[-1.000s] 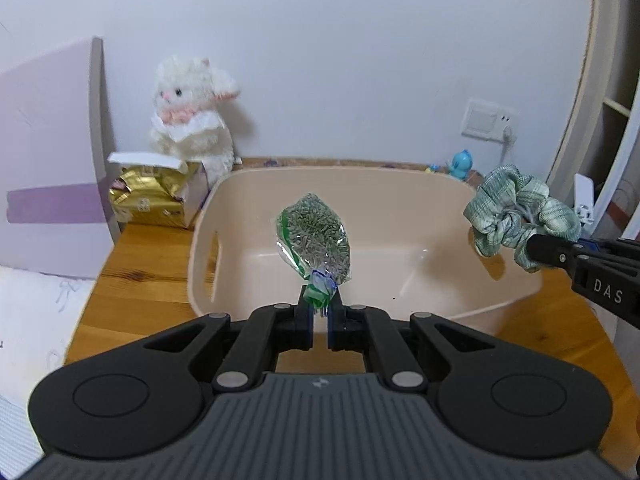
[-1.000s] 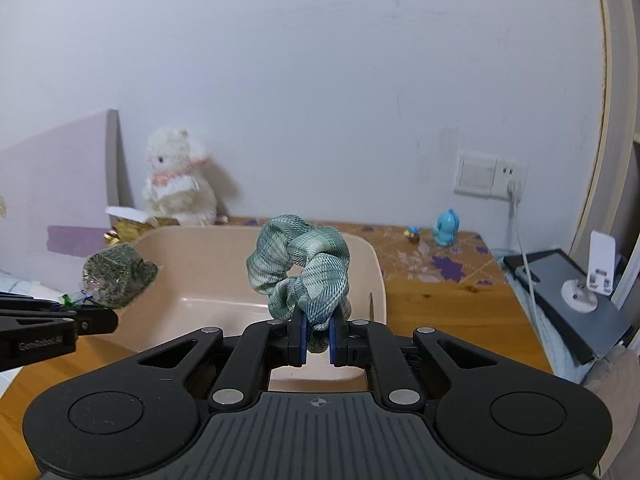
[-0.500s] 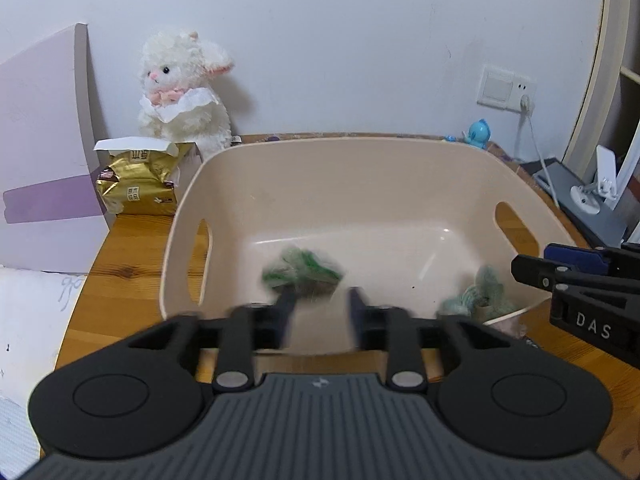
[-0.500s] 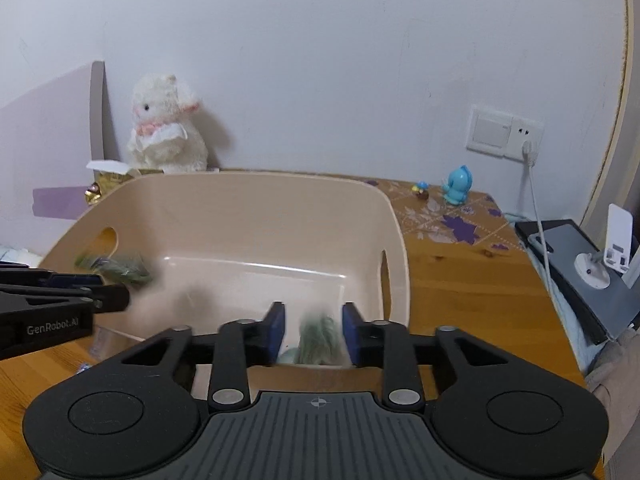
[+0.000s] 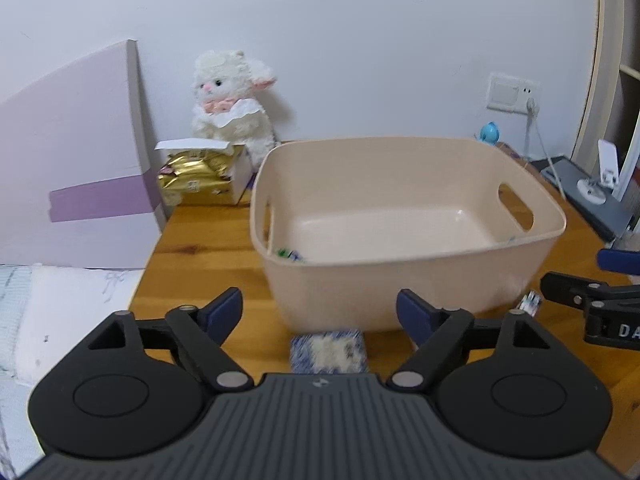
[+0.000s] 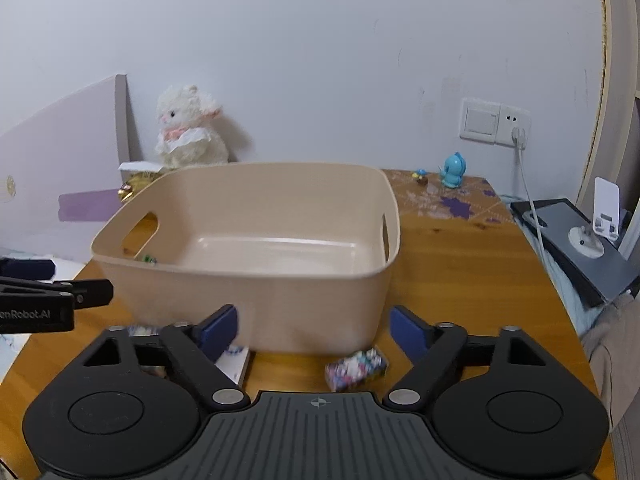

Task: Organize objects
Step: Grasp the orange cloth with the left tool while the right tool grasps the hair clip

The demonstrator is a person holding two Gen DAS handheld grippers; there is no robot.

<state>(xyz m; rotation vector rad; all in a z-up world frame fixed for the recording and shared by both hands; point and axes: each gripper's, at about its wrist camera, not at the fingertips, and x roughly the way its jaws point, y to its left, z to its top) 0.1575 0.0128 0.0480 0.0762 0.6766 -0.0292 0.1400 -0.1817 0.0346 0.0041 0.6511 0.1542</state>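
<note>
A beige plastic bin (image 5: pixel 380 288) stands on the wooden table, right in front of both grippers. Only a green scrap of the dropped packet (image 5: pixel 286 254) shows over its near rim; the scrunchie is hidden. My left gripper (image 5: pixel 320 312) is open and empty, with a blue-and-white packet (image 5: pixel 328 350) on the table between its fingers. My right gripper (image 6: pixel 314 328) is open too, just behind a small colourful packet (image 6: pixel 356 368) at the bin's (image 6: pixel 260 304) front wall. A white item with a blue edge (image 6: pixel 234 360) lies half hidden behind its left finger.
A white plush lamb (image 5: pixel 228 108) and a box of gold packets (image 5: pixel 200 176) sit at the back left beside a purple board (image 5: pixel 80 152). A blue figurine (image 6: pixel 452 170), a wall socket with cable (image 6: pixel 516 128) and a phone stand on a dark tablet (image 6: pixel 588 236) are to the right.
Both grippers opened and let the green packet and the green scrunchie drop into the bin. Both then drew back and down to the table in front of the bin.
</note>
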